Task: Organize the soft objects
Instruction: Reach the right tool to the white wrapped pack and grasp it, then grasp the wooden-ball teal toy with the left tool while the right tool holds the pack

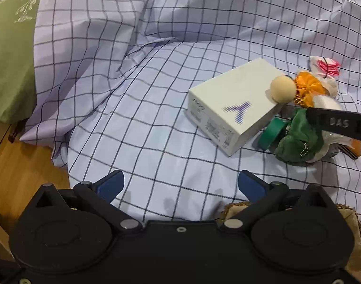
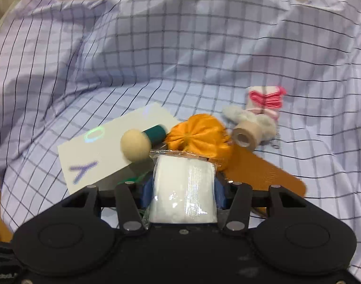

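A pile of small items lies on the checked sheet (image 1: pixel 156 108). A white box (image 1: pixel 230 104) (image 2: pixel 114 146) has a beige sponge ball with a teal handle (image 2: pixel 135 144) (image 1: pixel 283 88) on it. Next to it lie an orange fabric pumpkin (image 2: pixel 199 137) (image 1: pixel 309 86), a green plush (image 1: pixel 298 139), a tape roll (image 2: pixel 245 133), a white fluffy toy (image 2: pixel 263 120) and a pink thread card (image 2: pixel 266 99) (image 1: pixel 327 65). My right gripper (image 2: pixel 184 189) is shut on a white cotton pack in clear wrap (image 2: pixel 184 189), above the pile. My left gripper (image 1: pixel 180 184) is open and empty, low over the sheet, left of the box.
A green cushion (image 1: pixel 10 54) stands at the far left. Wooden floor (image 1: pixel 19 165) shows at the sheet's left edge. A green ribbon roll (image 1: pixel 269 133) lies by the box. An orange flat strip (image 2: pixel 270 177) lies under the pile. A woven item (image 1: pixel 350 222) sits by my left gripper.
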The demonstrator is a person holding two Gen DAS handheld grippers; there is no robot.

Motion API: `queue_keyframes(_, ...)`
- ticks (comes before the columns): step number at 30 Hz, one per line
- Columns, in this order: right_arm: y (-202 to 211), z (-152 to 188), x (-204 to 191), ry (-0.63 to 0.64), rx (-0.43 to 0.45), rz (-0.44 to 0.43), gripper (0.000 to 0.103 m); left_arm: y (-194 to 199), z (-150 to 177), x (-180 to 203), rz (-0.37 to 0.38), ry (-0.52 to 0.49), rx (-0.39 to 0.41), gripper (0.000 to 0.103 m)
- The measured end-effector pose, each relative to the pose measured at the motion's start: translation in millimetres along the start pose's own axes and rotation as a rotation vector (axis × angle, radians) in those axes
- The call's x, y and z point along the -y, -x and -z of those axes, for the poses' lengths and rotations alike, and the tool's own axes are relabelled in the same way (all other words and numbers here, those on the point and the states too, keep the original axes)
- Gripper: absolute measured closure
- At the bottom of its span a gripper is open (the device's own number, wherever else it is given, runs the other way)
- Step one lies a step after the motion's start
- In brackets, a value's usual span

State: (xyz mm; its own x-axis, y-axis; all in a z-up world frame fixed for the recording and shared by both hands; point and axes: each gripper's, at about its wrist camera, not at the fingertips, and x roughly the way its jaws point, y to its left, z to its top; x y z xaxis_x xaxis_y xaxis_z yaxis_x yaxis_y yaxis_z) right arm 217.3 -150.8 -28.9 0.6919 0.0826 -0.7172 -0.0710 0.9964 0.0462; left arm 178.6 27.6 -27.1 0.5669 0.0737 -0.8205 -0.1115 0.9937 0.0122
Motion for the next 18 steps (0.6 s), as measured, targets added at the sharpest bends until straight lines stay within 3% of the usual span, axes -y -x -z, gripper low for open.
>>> queue_keyframes(10,32,13,68,-0.192,0.013,0.067,0.053,8,-9,38,0.066,-0.091,0.027,0.004)
queue_keyframes(18,38,41,96,-0.241,-0.016,0.100,0.053,3,-15,81,0.143,-0.152,0.023,0.005)
